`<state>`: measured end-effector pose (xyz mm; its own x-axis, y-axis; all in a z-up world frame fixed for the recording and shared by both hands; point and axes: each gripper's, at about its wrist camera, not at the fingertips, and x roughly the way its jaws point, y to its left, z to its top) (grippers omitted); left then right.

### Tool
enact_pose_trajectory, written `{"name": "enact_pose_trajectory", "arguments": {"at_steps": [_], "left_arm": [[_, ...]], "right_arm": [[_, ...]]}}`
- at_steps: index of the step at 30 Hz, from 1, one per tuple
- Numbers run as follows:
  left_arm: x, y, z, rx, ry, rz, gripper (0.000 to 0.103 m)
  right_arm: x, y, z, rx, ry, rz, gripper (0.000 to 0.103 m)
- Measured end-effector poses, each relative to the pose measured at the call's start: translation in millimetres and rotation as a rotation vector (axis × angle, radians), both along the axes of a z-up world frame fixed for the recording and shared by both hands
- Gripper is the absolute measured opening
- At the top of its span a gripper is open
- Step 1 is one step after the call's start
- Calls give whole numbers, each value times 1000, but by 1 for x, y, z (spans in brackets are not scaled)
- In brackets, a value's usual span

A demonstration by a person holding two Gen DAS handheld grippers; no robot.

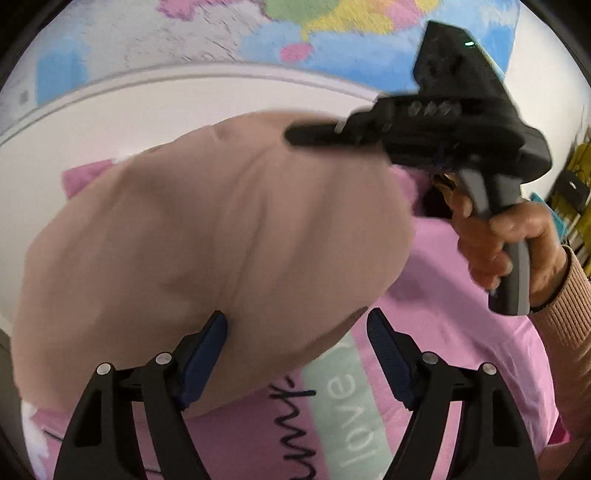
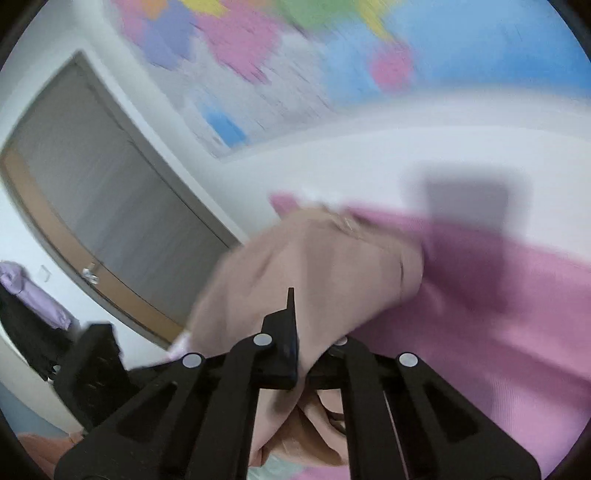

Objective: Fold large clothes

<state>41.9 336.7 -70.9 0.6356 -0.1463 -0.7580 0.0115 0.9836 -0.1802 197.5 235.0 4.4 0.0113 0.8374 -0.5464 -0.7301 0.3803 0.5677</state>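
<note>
A beige garment [image 1: 207, 229] hangs lifted over a pink garment [image 1: 454, 332] with a pale printed band and script. My left gripper [image 1: 297, 354] is open, its blue pads on either side of the beige cloth's lower edge. My right gripper [image 1: 314, 134], held by a hand at the upper right of the left wrist view, looks shut on the beige cloth's top edge. In the blurred right wrist view my right gripper [image 2: 306, 332] is shut on the beige garment [image 2: 314, 266], which bunches between its fingers above the pink garment [image 2: 498, 314].
A white table [image 1: 129, 122] lies under the clothes. A coloured wall map [image 1: 332, 33] hangs behind it. A grey door with a wooden frame [image 2: 110, 229] stands at the left of the right wrist view. Dark and lilac clothes [image 2: 33, 306] hang at the far left.
</note>
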Motion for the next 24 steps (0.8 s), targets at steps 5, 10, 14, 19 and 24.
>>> {"name": "enact_pose_trajectory", "arguments": {"at_steps": [5,10,14,19,24], "left_arm": [[-5,-5,-11,31,27,-10,74],[-33,9,11,-28,-57,-23,75],[-46,32,16,-40,-75,36,75],[-49,46,6,-90,-29,108,73],[-42,27,0,-13,-2,159,73]], "right_arm": [[12,-17,-57,-109,134,-124,45],[-12,-46,-21,-11,21,-137,46],[-49,-45,12,36,-135,-58,46],[-87,-14,-6,-78,-208,84,44],[-88,-16,-46,-168,-181,51,42]]}}
